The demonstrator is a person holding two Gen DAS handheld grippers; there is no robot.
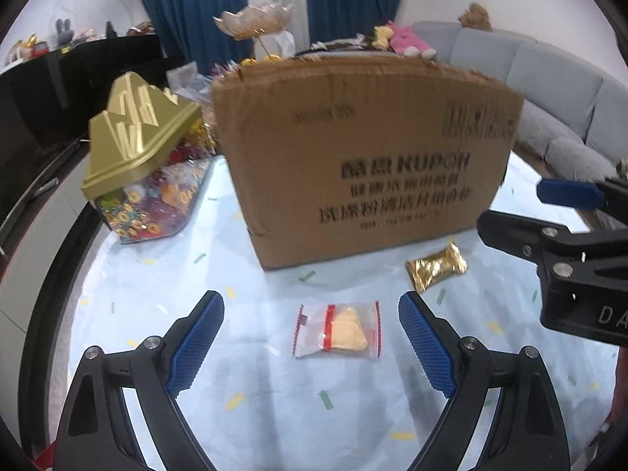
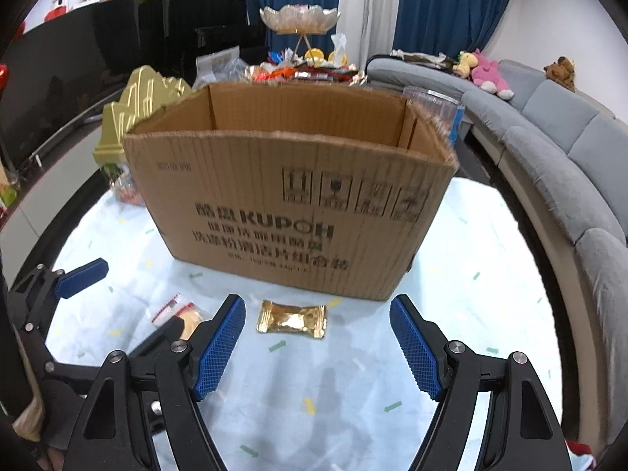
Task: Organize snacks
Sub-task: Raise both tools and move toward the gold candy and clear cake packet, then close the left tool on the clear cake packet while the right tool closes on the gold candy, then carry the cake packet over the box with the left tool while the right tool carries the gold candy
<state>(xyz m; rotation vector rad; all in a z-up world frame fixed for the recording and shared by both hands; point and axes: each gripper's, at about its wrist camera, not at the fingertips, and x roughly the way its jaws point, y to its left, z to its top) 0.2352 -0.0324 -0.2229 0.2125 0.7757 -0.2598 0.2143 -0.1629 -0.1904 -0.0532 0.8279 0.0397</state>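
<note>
Blue curtains, a grey curved sofa [image 2: 549,145] with plush toys and a black cabinet ring a pale blue, confetti-printed surface [image 2: 353,384] on which an open-topped cardboard box [image 2: 290,204] stands. Two loose snacks lie on the surface in front of the box: a clear-wrapped pastry [image 1: 338,329] with red seal stripes, and to its right a gold-foil candy [image 2: 292,318], which sits near the box's front wall but apart from it. A candy jar with a gold lid [image 1: 137,145] stands to the left of the box, and a tiered dish [image 2: 299,19] rises behind it. The left gripper [image 1: 310,329] hovers with its fingers [image 1: 196,345] wide apart and the pastry centred between them, not yet touched. The right gripper [image 2: 318,333] likewise has its fingers [image 2: 219,345] spread and empty, the gold candy lying just ahead of them and slightly left of the midline. The step in hand appears to be picking each snack up for dropping into the box. To do it well, each gripper would probably need to come down until its fingers nearly meet the surface, then close across the thick middle of the packet, not the flat crimped ends, which may slip out. The right gripper looks to need a small shift leftward to centre the candy. Both wrappers are slick and light, so a gentle, level squeeze seems wise, and the box's tall front wall calls for a clear lift before releasing inside.
</note>
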